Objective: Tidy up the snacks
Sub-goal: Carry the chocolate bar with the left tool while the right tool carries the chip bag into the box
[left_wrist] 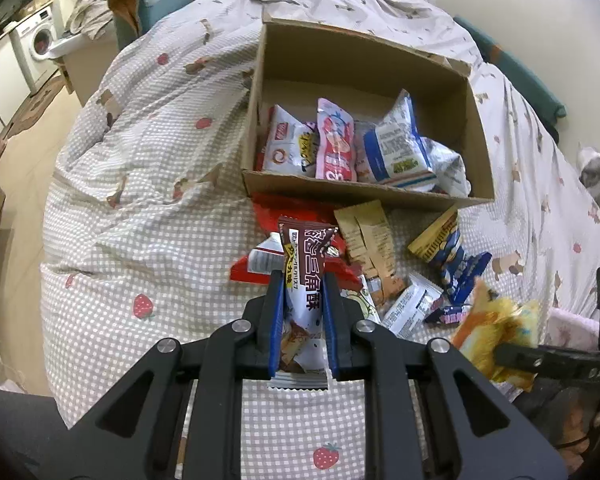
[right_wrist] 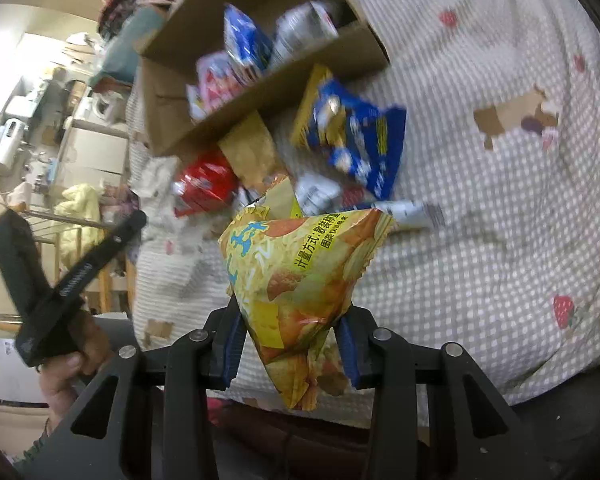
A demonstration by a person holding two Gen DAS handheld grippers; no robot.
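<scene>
My left gripper is shut on a brown-and-white snack packet, held above the bed in front of a cardboard box. The box holds several snack bags, among them a pink one and a blue-and-white one. My right gripper is shut on a yellow chip bag; that bag shows blurred in the left wrist view. Loose snacks lie before the box: a red pack, a tan sachet and a blue-and-yellow bag.
The bed is covered by a checked quilt with strawberry prints. A washing machine and cabinets stand at far left. The box also shows in the right wrist view. The left gripper's handle and hand show at the right view's left.
</scene>
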